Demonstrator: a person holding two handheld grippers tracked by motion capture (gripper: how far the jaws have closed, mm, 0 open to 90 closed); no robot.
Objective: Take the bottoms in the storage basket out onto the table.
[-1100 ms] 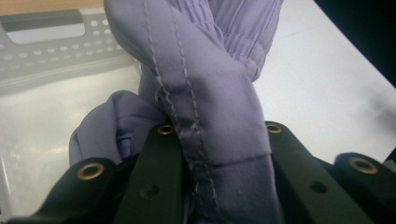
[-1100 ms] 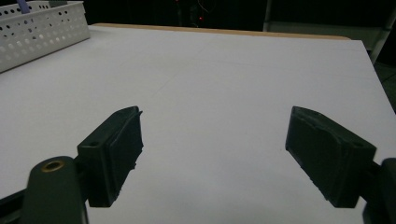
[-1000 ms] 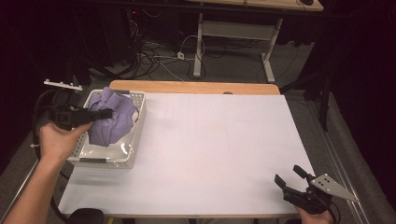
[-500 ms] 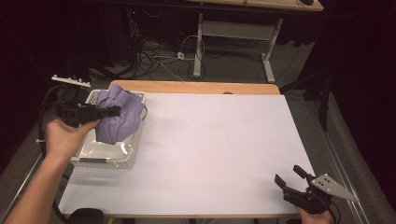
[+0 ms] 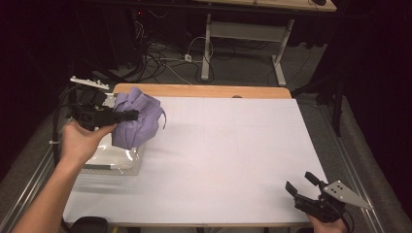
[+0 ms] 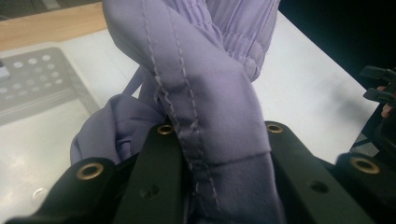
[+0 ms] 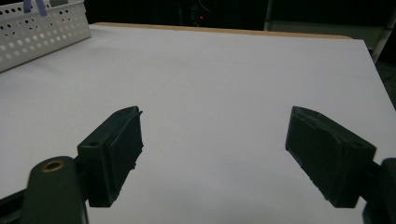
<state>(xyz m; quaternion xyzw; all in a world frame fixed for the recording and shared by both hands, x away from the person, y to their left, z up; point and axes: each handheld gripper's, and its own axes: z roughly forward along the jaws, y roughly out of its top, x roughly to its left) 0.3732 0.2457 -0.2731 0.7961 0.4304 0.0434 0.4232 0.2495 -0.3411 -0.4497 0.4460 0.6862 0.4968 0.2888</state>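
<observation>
Where the high view looks down on the white worktop (image 5: 228,155), the left claw (image 5: 127,115) sits near the far left corner, held in the person's left hand (image 5: 82,141). Its jaws are pressed together on a bunched purple cloth (image 5: 138,121). That cloth hangs in the air above the right edge of a white basket (image 5: 114,160), which stands at the left side of the worktop; the cloth's lower end is close to the basket rim, and contact cannot be told. At the near right corner, the right claw (image 5: 303,187) rests with its jaws spread and nothing between them, well apart from the cloth

In the left gripper view, the left claw (image 6: 217,140) pinches a stitched seam of the purple cloth (image 6: 201,74) between both black jaws. Folds of gathered fabric rise from the grip and fall to the left. Behind them lie the perforated basket (image 6: 37,79) and the worktop (image 6: 308,88)

In the right gripper view, the right claw (image 7: 212,135) points across the bare worktop (image 7: 215,74), jaws wide apart and holding nothing. A corner of the white basket (image 7: 42,30) shows at the upper left, far from the jaws
</observation>
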